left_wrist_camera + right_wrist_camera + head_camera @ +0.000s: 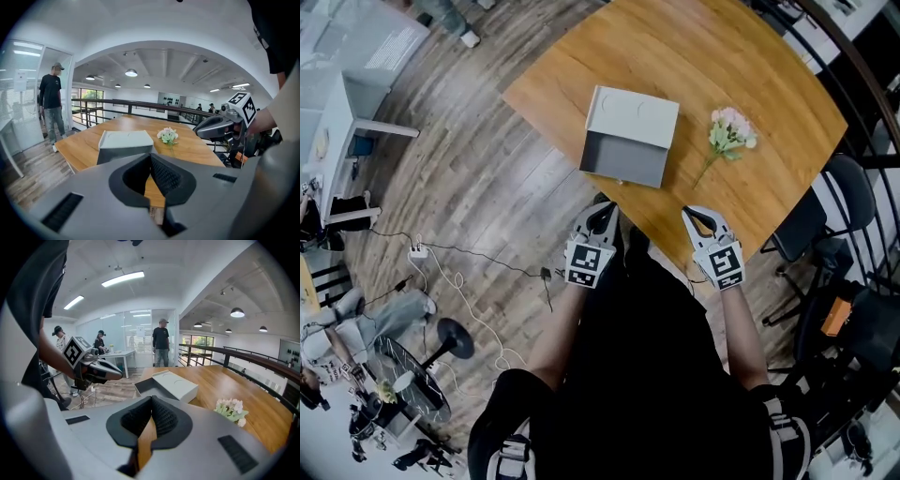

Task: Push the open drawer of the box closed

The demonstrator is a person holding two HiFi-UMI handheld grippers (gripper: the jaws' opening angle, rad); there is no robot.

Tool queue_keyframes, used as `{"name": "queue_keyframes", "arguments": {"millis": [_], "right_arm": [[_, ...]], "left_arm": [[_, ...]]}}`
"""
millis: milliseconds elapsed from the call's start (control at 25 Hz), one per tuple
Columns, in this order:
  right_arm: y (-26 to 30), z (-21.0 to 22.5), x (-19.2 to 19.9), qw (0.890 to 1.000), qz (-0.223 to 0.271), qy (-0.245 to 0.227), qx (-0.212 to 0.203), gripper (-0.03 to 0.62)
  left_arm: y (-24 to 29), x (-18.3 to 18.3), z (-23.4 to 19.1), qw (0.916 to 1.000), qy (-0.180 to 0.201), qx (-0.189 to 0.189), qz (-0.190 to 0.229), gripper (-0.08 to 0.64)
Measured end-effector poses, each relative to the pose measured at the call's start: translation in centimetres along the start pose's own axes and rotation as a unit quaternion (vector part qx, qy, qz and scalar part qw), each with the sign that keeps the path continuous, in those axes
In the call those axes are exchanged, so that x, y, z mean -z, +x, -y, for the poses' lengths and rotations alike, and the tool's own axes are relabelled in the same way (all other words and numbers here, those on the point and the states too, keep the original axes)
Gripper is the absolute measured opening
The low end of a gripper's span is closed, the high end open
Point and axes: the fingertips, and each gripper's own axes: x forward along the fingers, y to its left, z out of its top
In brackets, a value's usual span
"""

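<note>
On the table, the box sits, its open drawer facing the two grippers; short of that drawer, not touching, the left gripper and right gripper hover, both clenched on nothing.

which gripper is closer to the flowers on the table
Right. The right gripper sits just below the stem end of the flowers. The left gripper is farther off to their left, in front of the open drawer of the box.

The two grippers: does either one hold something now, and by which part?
Nothing is held. The left gripper and the right gripper each have jaws together, empty, away from the box.
</note>
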Motion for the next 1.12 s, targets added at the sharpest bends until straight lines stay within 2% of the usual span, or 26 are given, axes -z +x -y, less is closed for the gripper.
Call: {"name": "queue_keyframes", "arguments": {"millis": [80, 280, 600, 800, 1120], "right_arm": [[0.2, 0.5, 0.4, 1.0, -0.011, 0.002, 0.008, 0.015], [1.1, 0.9, 1.6, 0.999, -0.033, 0.006, 0.016, 0.015], [1.8, 0.9, 3.2, 0.998, -0.063, 0.013, 0.021, 0.015], [1.9, 0.4, 3.7, 0.997, -0.072, 0.017, 0.026, 0.015], [1.7, 0.0, 4.6, 0.995, -0.09, 0.022, 0.028, 0.015]], "left_arm": [[0.9, 1.0, -0.8, 0.9999, -0.013, -0.003, 0.0, 0.023], [3.6, 3.9, -2.4, 0.9983, -0.053, 0.025, 0.003, 0.023], [7.0, 8.7, -3.8, 0.9969, -0.066, 0.019, -0.039, 0.025], [8.7, 10.5, -4.9, 0.9959, -0.073, 0.008, -0.053, 0.119], [10.7, 11.6, -5.9, 0.9917, -0.109, 0.0, -0.068, 0.137]]}}
